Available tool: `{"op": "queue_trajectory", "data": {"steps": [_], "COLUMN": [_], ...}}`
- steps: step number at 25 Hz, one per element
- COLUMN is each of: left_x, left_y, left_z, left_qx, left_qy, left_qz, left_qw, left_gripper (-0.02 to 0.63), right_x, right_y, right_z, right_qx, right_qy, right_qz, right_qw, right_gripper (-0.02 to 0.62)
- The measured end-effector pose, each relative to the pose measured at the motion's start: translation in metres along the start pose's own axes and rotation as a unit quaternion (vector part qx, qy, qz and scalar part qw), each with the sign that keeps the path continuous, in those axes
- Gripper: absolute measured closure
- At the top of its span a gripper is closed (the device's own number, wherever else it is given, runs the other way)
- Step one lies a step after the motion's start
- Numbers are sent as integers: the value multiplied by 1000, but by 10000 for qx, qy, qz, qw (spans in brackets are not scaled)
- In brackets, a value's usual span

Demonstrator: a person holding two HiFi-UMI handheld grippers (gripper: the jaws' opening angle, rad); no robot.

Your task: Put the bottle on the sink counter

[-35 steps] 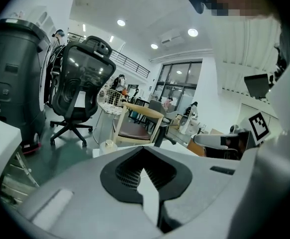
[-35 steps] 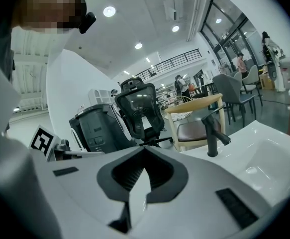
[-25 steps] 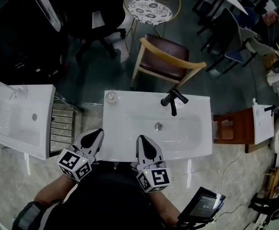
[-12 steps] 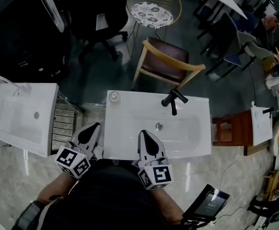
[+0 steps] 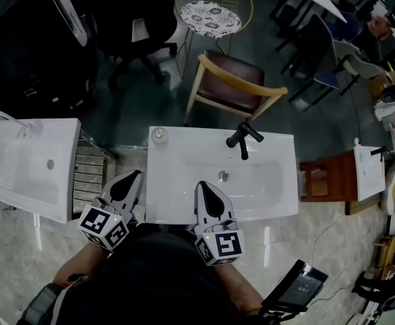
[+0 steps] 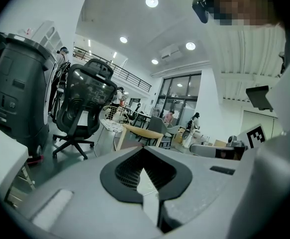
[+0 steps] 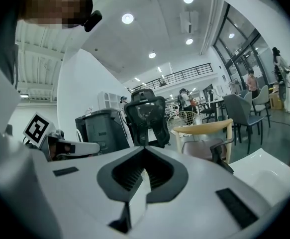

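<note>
Left hand-held gripper [image 6: 145,169]: jaws pressed together with nothing between them, pointing across the room at close to level. Right hand-held gripper [image 7: 144,169]: likewise closed and empty. In the head view both sit at the near edge of the white worktop [image 5: 183,135]. The left one is just off its near-left corner, and the right one overlaps the front rim of the basin [image 5: 258,181]. Bottle [image 5: 158,135]: a small round body seen from above (top only; its height and label cannot be made out). It stands on the back-left corner of the worktop, well apart from both hand-held grippers and to the left of the black tap [image 5: 242,139]. Beyond the worktop stands a wooden chair [image 5: 234,87], and a second white sink [image 5: 31,164] lies to the left. Step in hand, as judged: the bottle appears already placed, so the task looks complete or nearly so. If any handling remains, the next move calls for the left hand-held gripper to open and travel forward to that corner.
</note>
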State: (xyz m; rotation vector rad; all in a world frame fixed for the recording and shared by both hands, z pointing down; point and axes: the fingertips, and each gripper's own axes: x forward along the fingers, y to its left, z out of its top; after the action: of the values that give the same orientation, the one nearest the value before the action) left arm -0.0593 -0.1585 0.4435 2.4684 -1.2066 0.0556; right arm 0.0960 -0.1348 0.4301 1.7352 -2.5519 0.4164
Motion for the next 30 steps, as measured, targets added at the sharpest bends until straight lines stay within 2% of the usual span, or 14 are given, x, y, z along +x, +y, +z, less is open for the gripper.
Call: {"op": "queue_trajectory", "data": {"steps": [10, 30], "left_x": [5, 7], "left_y": [7, 16], "left_z": [-6, -11], "left_qx": [-57, -88], "left_qy": [125, 267], "left_qz": [78, 75], "left_qw": [9999, 9996], "left_gripper": [604, 604], "right_x": [6, 11], "right_y": [9, 14], "right_z": [-3, -7], "right_qx": [-81, 65], "right_qy": [101, 126], "right_qz": [264, 329], "right_qw": [9996, 9994], "right_gripper": [600, 600]}}
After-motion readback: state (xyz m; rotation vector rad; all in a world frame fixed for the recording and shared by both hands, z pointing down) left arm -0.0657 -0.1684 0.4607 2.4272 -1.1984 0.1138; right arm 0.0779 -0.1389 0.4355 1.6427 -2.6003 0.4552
